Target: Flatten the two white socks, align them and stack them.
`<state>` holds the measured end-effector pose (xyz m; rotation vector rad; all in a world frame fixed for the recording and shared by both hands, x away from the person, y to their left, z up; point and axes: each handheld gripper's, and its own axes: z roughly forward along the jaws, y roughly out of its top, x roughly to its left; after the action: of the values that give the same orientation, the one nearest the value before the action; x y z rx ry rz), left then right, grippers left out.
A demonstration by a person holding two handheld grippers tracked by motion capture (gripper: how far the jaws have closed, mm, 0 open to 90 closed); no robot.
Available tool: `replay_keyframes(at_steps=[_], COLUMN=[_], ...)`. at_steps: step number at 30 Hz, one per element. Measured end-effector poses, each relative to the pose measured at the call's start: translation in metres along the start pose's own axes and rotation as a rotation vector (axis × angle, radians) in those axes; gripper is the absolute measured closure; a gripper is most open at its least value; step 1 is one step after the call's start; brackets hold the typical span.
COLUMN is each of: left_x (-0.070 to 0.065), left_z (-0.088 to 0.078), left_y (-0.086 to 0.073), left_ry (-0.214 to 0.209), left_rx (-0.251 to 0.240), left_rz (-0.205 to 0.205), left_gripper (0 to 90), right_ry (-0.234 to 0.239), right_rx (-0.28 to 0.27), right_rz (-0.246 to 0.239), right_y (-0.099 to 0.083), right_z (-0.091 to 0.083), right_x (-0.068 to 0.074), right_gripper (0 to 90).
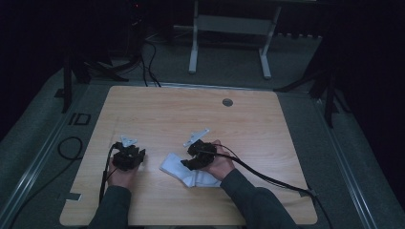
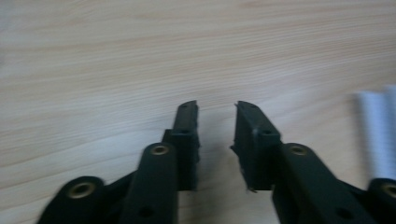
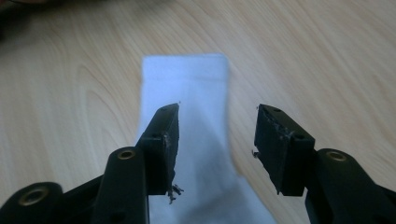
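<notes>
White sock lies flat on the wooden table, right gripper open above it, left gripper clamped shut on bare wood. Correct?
Not quite: the left gripper is open too, a clear gap between its jaws in the left gripper view. The sock, table and open right gripper are as stated.

Table (image 1: 157, 109) is looking like pale matt wood w/ visible grain. White sock (image 3: 196, 93) is showing as soft ribbed cloth, and gripper pads (image 3: 280, 140) are looking like matt black rubber, fraying at edges.

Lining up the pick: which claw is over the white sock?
The right claw, open above the white sock. The left claw hangs over bare wooden table.
</notes>
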<state>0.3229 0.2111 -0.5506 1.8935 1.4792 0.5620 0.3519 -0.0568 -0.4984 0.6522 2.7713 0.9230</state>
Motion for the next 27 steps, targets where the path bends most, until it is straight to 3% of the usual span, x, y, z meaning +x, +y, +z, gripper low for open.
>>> replay_keyframes(at_steps=[2, 6, 11, 14, 18, 27], left_x=[-0.006, -0.021, -0.049, -0.064, -0.075, -0.078], left_z=[-0.004, -0.010, -0.010, -0.008, 0.000, 0.009], left_y=[0.002, 0.008, 0.011, 0.011, 0.009, 0.004], left_ry=[-0.050, -0.111, -0.167, -0.194, -0.198, -0.186], left_rx=[-0.021, -0.039, -0.045, -0.038, -0.013, 0.029], left_rz=[-0.004, 0.049, 0.123, 0.173, 0.213, 0.213], left_gripper=[79.9, 89.4, 89.7, 89.7, 89.6, 89.5], right_ry=[-0.014, -0.039, -0.084, -0.083, -0.119, -0.135], right_rx=[0.014, 0.041, 0.090, 0.089, 0.094, 0.133], right_rz=[0.002, -0.012, -0.053, -0.047, -0.020, 0.094], right_y=[0.000, 0.001, -0.001, -0.005, -0.017, -0.056], right_z=[-0.004, -0.013, -0.024, -0.031, -0.042, -0.054], right_x=[-0.002, -0.004, -0.003, -0.004, -0.011, -0.024], right_gripper=[49.6, 51.6, 53.0, 58.7, 62.6, 65.5])
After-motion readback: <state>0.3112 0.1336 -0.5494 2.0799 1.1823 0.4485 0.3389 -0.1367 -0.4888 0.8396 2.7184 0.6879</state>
